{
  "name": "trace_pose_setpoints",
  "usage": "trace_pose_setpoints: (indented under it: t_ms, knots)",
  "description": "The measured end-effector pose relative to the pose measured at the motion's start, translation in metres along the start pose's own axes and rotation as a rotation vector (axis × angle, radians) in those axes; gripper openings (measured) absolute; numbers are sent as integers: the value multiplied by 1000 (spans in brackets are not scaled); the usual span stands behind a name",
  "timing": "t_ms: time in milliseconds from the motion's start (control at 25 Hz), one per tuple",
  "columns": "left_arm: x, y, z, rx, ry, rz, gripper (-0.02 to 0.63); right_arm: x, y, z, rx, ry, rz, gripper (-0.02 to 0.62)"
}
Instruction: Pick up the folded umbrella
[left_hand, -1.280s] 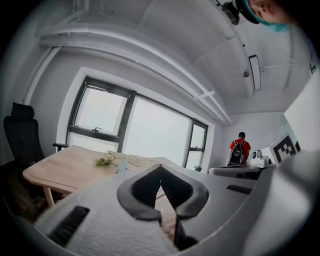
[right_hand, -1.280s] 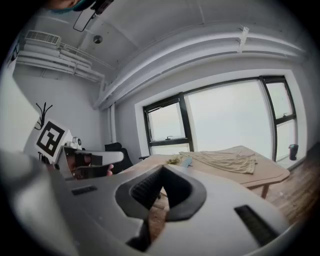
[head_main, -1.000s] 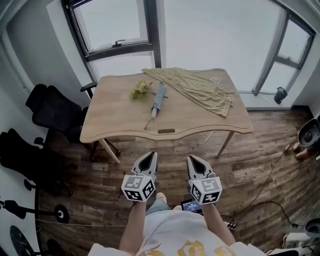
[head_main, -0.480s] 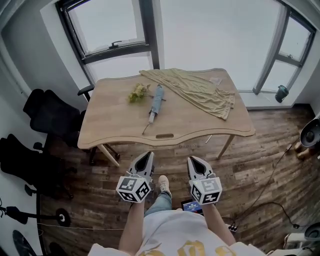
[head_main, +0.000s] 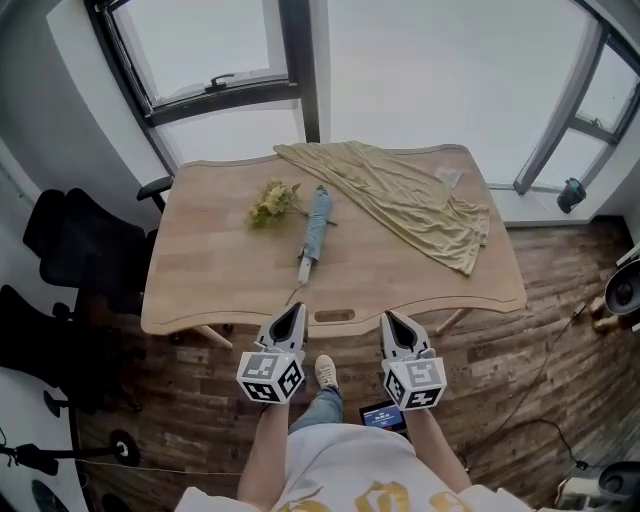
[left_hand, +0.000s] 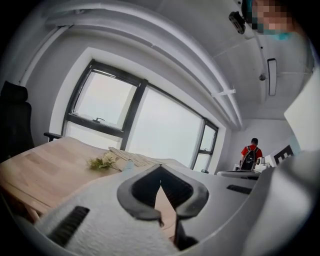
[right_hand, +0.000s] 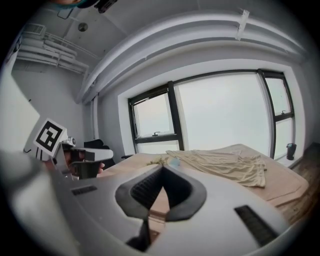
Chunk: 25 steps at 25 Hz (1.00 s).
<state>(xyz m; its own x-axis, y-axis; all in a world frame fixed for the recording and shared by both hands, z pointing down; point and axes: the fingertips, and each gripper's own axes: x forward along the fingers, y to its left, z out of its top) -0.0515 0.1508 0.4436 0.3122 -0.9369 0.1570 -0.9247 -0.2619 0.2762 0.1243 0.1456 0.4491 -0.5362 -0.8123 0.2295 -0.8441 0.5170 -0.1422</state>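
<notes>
White left gripper (head_main: 293, 310): hanging just short of the table's near edge, jaws pressing together at the tips, gripping nothing
Right gripper (head_main: 391, 318): hanging level with the left one at the same edge, jaws likewise meeting at the tips, nothing sitting between them
Shoe (head_main: 326, 372): showing on the floor between the two grippers, toe pointing at the table
Screen (head_main: 381, 414): glowing blue just beside the right forearm; what is carrying it is not showing
Floor (head_main: 520, 345): dark wood planks running under the table and off to the right
Table (head_main: 205, 270): pale wood, its wavy near edge lying right ahead of both grippers, a slot opening in that edge between them
Umbrella (head_main: 316, 218): folded, light blue, lying flat on the table left of the middle, running near to far with its pale handle end pointing toward the left gripper; sitting well apart from both grippers
Flowers (head_main: 270, 203): small yellow-green bunch lying just left of the umbrella's far half
Cloth (head_main: 405, 195): olive-yellow, spreading from the far edge down toward the right corner, its left hem lying near the umbrella's far tip; whether they are touching cannot be told
Chairs (head_main: 75, 250): black, standing left of the table
Window (head_main: 400, 70): bright panes in dark frames filling the far wall
Person (left_hand: 248, 155): standing far off at the right of the left gripper view, back turned, wearing a red top and a dark backpack
</notes>
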Motion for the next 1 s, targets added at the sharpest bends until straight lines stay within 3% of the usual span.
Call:
trace_pose_setpoints:
  t_ms: [200,480,1000]
  knots:
    - [78,69,21,-9,56,24,5,91,-16,27,10,-1,-29,11]
    - [167,122,33,-48,109,-30,5,176,-42,42,47,15,-44,11]
    - [226,153,24,-29,199,-25,6,215,-75,34,95,55,-131,11]
